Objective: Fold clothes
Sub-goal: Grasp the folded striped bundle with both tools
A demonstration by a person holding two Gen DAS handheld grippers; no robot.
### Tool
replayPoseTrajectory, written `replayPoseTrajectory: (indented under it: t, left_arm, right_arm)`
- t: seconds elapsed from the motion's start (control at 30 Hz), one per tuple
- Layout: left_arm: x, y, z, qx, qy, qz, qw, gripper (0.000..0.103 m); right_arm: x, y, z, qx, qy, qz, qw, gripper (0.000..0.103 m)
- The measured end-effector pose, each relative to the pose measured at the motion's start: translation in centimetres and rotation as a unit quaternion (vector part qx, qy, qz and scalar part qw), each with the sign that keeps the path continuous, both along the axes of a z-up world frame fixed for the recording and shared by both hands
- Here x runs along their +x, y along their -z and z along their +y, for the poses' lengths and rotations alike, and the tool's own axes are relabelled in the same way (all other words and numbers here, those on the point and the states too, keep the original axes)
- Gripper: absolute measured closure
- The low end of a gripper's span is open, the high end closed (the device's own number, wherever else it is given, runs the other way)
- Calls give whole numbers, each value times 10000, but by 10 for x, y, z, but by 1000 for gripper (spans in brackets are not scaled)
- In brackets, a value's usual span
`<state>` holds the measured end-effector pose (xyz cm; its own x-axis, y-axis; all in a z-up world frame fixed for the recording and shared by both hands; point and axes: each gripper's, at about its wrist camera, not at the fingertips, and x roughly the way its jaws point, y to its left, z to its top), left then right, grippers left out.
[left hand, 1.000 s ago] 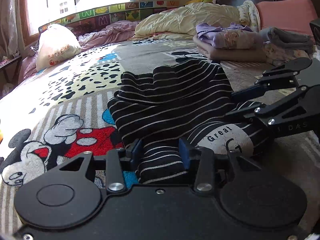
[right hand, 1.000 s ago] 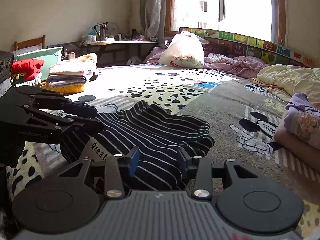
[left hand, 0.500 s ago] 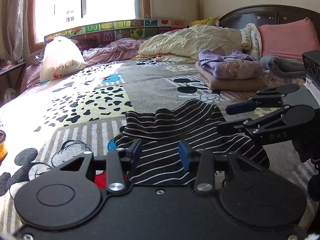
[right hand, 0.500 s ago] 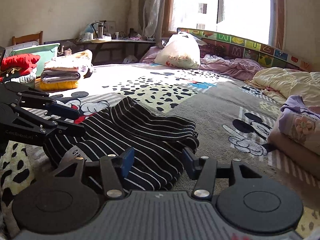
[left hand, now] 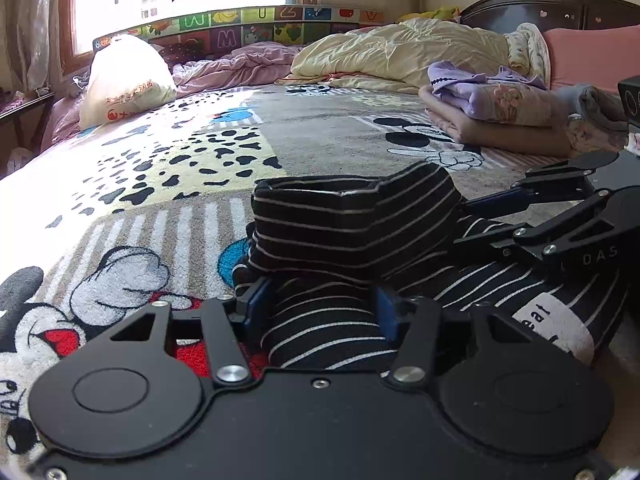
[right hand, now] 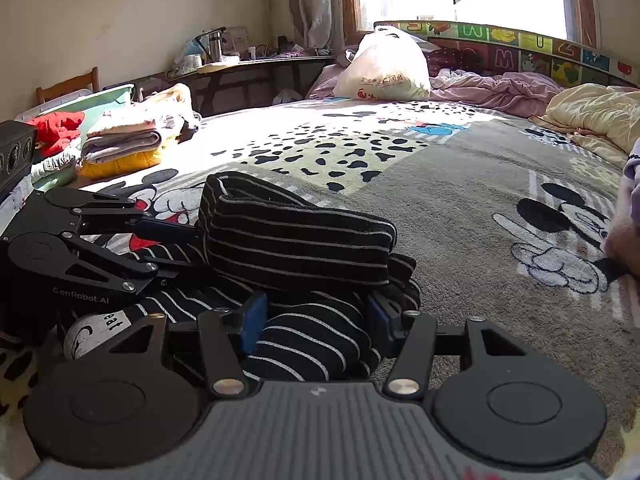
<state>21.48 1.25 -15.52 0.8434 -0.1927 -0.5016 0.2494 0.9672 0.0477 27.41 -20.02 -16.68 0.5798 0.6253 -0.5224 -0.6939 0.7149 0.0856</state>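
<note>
A black garment with thin white stripes [left hand: 352, 228] lies folded in a thick bundle on the cartoon bed blanket [left hand: 160, 184]; it also shows in the right wrist view [right hand: 296, 240]. A white printed patch [left hand: 552, 324] shows on its lower layer. My left gripper [left hand: 320, 308] is open, its blue pads on either side of the lower fold. My right gripper [right hand: 312, 320] is open and straddles the garment's near edge. Each gripper shows in the other's view, the right one [left hand: 492, 220] and the left one [right hand: 172, 240], both against the bundle.
A white plastic bag [left hand: 124, 76] sits near the window. A cream quilt [left hand: 400, 52] and a folded lilac and tan pile [left hand: 496, 112] lie by the headboard. Stacked folded clothes [right hand: 120, 144] sit at the bed's left edge, beside a green bin [right hand: 100, 98].
The striped garment went from a loose spread to a tighter, thicker folded bundle. Both grippers dropped lower and closer, with cloth now between their open fingers.
</note>
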Motion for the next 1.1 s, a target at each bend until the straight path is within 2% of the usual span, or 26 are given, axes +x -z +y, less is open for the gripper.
replayPoseTrajectory:
  t: [0.1, 0.17, 0.23, 0.27, 0.33, 0.37, 0.4, 0.47, 0.57, 0.63, 0.67, 0.73, 0.8, 0.9, 1.0, 1.07, 1.1]
  left_arm:
    - [-34, -23, -5, -110, 59, -463, 9988, 52]
    - [-57, -34, -11, -154, 229, -690, 9972, 52]
    - [-68, -26, -23, 36, 421, -535, 9977, 52]
    - [-71, -15, -29, 203, 449, -333, 9982, 52]
    - [-71, 6, -37, 408, 408, -291, 9979, 51]
    - [-69, 8, -39, 442, 377, -269, 9980, 50]
    - [-66, 7, -39, 450, 342, -224, 9982, 49]
    - [-62, 7, -34, 220, 229, -107, 9994, 46]
    - [-68, 2, -30, 54, 136, -151, 9998, 46]
    - [-78, -11, -18, -532, -63, -269, 9982, 48]
    - [-84, -16, -9, -878, -191, -351, 9953, 48]
    - [-88, -18, 3, -1333, -387, -240, 9900, 48]
    - [-85, -15, 15, -1840, -534, 2, 9815, 47]
    - [-78, -9, 33, -2637, -857, 359, 9601, 41]
    - [-70, 5, 52, -3294, -1248, 769, 9327, 39]
    - [-66, 15, 60, -3700, -1276, 1029, 9144, 37]
    - [-64, 17, 61, -3794, -1247, 1092, 9103, 37]
  right_arm:
    - [-22, -23, 2, -185, 157, -457, 9987, 51]
    - [-48, -40, -5, 27, 160, -757, 9970, 51]
    - [-76, -45, -9, 51, 182, -920, 9956, 51]
    - [-88, -45, -10, 44, 184, -973, 9951, 51]
    - [-102, -28, -3, -188, 131, -750, 9969, 52]
    - [-103, -13, 2, -368, 112, -516, 9979, 53]
    - [-101, -2, 2, -325, 163, -361, 9987, 52]
    - [-93, 3, -5, 16, 300, -177, 9994, 52]
    - [-91, -4, 0, -193, 270, -163, 9993, 51]
    - [-97, -13, 2, -274, 324, -266, 9987, 51]
    - [-100, -18, 1, -221, 389, -299, 9985, 50]
    - [-104, -26, -13, 343, 759, -158, 9964, 47]
    - [-99, -21, -29, 882, 1223, 336, 9880, 41]
    - [-89, -3, -45, 1630, 1708, 1150, 9649, 36]
    - [-79, 18, -53, 2285, 1974, 1819, 9358, 30]
    - [-78, 22, -45, 2369, 1863, 1853, 9353, 27]
    - [-78, 22, -38, 2314, 1775, 1828, 9389, 27]
